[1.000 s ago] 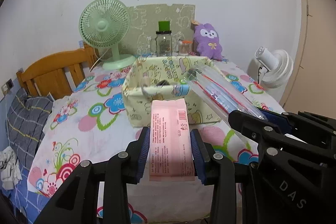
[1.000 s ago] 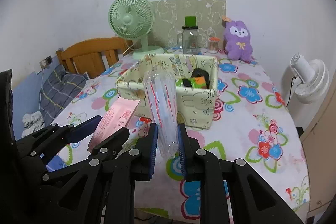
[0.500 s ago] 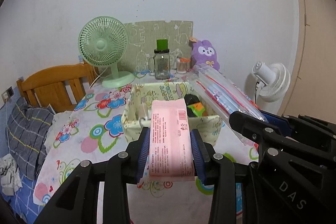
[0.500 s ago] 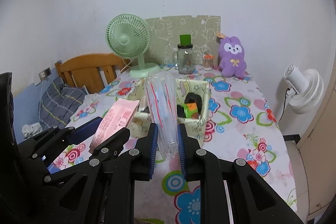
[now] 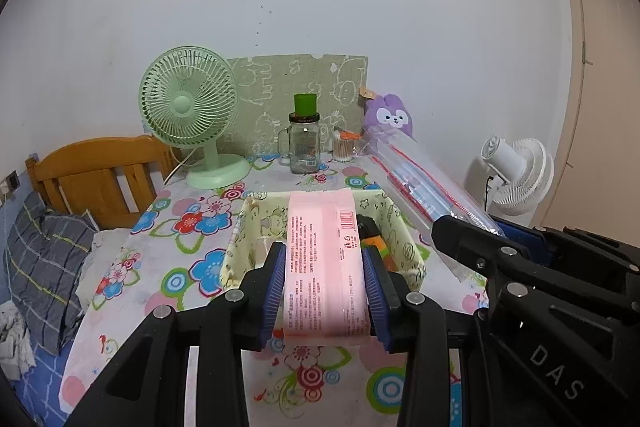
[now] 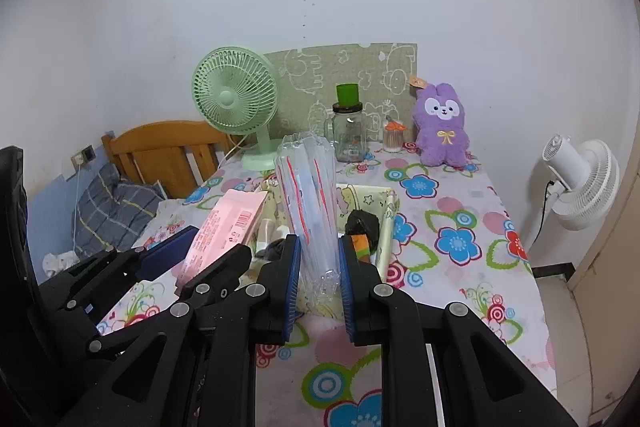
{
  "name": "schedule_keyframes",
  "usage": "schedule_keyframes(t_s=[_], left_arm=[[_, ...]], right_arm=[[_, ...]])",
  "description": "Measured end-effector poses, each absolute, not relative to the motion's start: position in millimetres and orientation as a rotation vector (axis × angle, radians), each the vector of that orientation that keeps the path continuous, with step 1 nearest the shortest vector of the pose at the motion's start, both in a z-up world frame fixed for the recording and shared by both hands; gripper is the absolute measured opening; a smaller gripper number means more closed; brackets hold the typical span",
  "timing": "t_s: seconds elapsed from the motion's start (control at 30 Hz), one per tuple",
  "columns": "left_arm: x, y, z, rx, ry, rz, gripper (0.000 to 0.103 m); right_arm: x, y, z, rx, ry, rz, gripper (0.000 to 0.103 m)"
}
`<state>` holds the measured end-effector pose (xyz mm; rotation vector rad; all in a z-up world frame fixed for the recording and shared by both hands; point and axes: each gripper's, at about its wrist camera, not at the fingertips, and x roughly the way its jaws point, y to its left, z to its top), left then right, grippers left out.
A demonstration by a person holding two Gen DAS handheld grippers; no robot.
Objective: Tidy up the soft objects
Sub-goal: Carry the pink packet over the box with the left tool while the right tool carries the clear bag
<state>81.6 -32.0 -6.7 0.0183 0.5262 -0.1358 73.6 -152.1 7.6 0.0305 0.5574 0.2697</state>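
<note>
Left gripper [image 5: 325,283]: jaws part-way closed, blue pads pressing both long edges of the pink packet [image 5: 322,259]. A firm hold, no sag showing.
Right gripper [image 6: 319,281]: nearly shut, pinching the clear plastic sleeve [image 6: 308,203] close to its lower end.
Where the packet is: up in the air, between the camera and the fabric box [image 5: 408,247], which lies behind it toward twelve o'clock in the left view.
Where the sleeve is: also airborne, held over the near edge of the box in the right view; from the left view it runs from four o'clock up to one o'clock.
Packet axis: long axis straight away from the gripper, far end toward twelve o'clock, barcode face up.
Sleeve axis: long axis along the fingers too, open-looking top aimed at twelve o'clock, red-striped contents running lengthwise.
Box contents: something black and orange already sits inside, at its right end.
Step in hand, as I read it: carrying both soft items to drop in the box.
Doing it well: bring each far end over the rim first, tip the noses down, and release only once most of the length is over the opening. I'd keep the two grippers apart so they don't clash.
Watch out: the sleeve is long and may overhang the wall; lay it along the box's longer side.
</note>
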Motion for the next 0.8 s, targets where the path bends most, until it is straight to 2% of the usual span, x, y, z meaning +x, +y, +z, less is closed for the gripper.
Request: schedule_keyframes(t_s=[0.8], left_arm=[[161.2,-29.5,-23.3,0.004,0.583,-0.109,0.039]], right_arm=[[156.3,-149.8,-9.0,0.07,0.62,0.254,0.022]])
